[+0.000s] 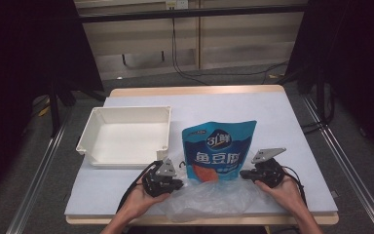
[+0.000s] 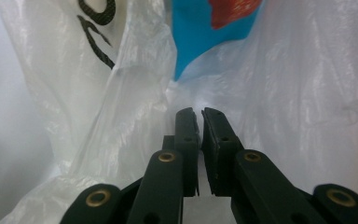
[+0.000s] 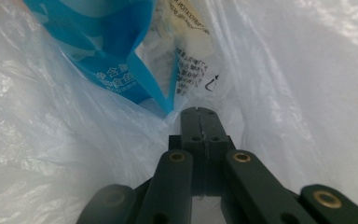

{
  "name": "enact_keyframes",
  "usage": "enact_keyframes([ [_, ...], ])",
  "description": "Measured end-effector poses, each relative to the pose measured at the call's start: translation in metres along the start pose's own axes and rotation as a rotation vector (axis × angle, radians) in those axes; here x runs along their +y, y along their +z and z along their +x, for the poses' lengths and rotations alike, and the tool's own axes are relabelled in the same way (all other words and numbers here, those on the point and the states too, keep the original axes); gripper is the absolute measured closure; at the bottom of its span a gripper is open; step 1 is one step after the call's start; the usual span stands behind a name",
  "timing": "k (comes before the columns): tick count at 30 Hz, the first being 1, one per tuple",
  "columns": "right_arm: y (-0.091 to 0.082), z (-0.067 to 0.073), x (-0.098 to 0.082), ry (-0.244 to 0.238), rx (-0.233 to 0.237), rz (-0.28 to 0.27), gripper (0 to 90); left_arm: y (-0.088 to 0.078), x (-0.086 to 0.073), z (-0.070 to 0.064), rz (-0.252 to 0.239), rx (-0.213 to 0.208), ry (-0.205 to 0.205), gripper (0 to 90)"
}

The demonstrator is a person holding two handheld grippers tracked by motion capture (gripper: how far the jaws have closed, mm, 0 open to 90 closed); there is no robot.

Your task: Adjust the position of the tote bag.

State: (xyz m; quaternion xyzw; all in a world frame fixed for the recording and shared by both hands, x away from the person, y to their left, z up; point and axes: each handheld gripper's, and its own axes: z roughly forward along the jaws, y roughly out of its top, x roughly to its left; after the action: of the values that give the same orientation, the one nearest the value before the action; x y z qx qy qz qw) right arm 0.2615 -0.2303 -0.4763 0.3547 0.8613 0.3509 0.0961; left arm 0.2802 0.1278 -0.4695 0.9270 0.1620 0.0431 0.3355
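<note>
Now both tools pinch the clear plastic bag [image 1: 209,197] at the desk's near edge: the left gripper [image 1: 177,181] nearly closed, the right gripper [image 1: 246,174] fully closed. Inside it stands the blue snack pouch [image 1: 219,151], beside the white tray [image 1: 124,136].

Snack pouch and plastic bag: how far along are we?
Partly done, it seems: the blue snack pouch stands with its lower end inside the clear plastic bag. In hand: the left gripper and the right gripper sit at the bag's two sides, jaws closed, apparently on its film. Left: most of the pouch is above the bag, and the white tray beside it holds nothing.
</note>
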Motion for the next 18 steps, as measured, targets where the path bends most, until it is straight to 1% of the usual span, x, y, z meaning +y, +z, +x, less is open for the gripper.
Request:
enact_keyframes([
  [1,-0.001,0.0,-0.001,-0.002,-0.004,-0.002,90.0,-0.002,-0.001,-0.001,0.015,0.018,0.011,86.4],
  [2,-0.002,0.001,-0.001,-0.003,-0.016,0.003,90.0,-0.005,-0.002,-0.001,0.028,0.017,0.012,89.1],
  [3,-0.003,0.001,-0.002,-0.009,-0.029,0.003,90.0,-0.007,-0.003,0.0,0.038,0.021,0.016,90.0],
  [4,-0.005,0.002,-0.003,-0.01,-0.045,0.01,90.0,-0.008,-0.005,0.0,0.041,0.027,0.02,90.0],
  [5,-0.006,0.002,-0.004,-0.025,-0.06,0.016,90.0,-0.01,-0.008,0.0,0.041,0.049,0.012,90.0],
  [6,-0.007,0.003,-0.004,-0.024,-0.071,0.022,90.0,-0.012,-0.009,0.001,0.052,0.053,0.024,90.0],
  [7,-0.007,0.002,-0.004,-0.027,-0.072,0.023,90.0,-0.014,-0.011,0.001,0.042,0.057,0.02,90.0],
  [8,-0.008,0.003,-0.004,-0.042,-0.101,0.034,90.0,-0.016,-0.013,0.002,0.053,0.048,0.021,90.0],
  [9,-0.008,0.003,-0.004,-0.056,-0.115,0.041,90.0,-0.018,-0.016,0.002,0.047,0.063,0.009,90.0],
  [10,-0.009,0.003,-0.004,-0.058,-0.128,0.05,90.0,-0.019,-0.017,0.003,0.053,0.07,0.017,90.0],
  [11,-0.01,0.002,-0.004,-0.065,-0.138,0.055,90.0,-0.02,-0.019,0.003,0.051,0.075,0.014,90.0],
  [12,-0.01,0.001,-0.004,-0.065,-0.141,0.059,90.0,-0.022,-0.02,0.004,0.052,0.067,0.018,90.0],
  [13,-0.011,0.0,-0.004,-0.064,-0.147,0.065,90.0,-0.023,-0.022,0.004,0.056,0.075,0.021,90.0],
  [14,-0.011,0.0,-0.004,-0.066,-0.149,0.066,90.0,-0.024,-0.023,0.006,0.054,0.069,0.012,90.0],
  [15,-0.011,-0.001,-0.004,-0.066,-0.149,0.067,90.0,-0.023,-0.023,0.007,0.042,0.055,-0.001,90.0],
  [16,-0.012,-0.002,-0.005,-0.059,-0.152,0.072,90.0,-0.024,-0.023,0.008,0.056,0.054,0.008,90.0],
  [17,-0.013,-0.003,-0.005,-0.065,-0.155,0.07,90.0,-0.024,-0.022,0.009,0.06,0.042,-0.001,90.0],
  [18,-0.013,-0.004,-0.006,-0.055,-0.142,0.07,90.0,-0.025,-0.023,0.01,0.056,0.038,-0.001,90.0],
])
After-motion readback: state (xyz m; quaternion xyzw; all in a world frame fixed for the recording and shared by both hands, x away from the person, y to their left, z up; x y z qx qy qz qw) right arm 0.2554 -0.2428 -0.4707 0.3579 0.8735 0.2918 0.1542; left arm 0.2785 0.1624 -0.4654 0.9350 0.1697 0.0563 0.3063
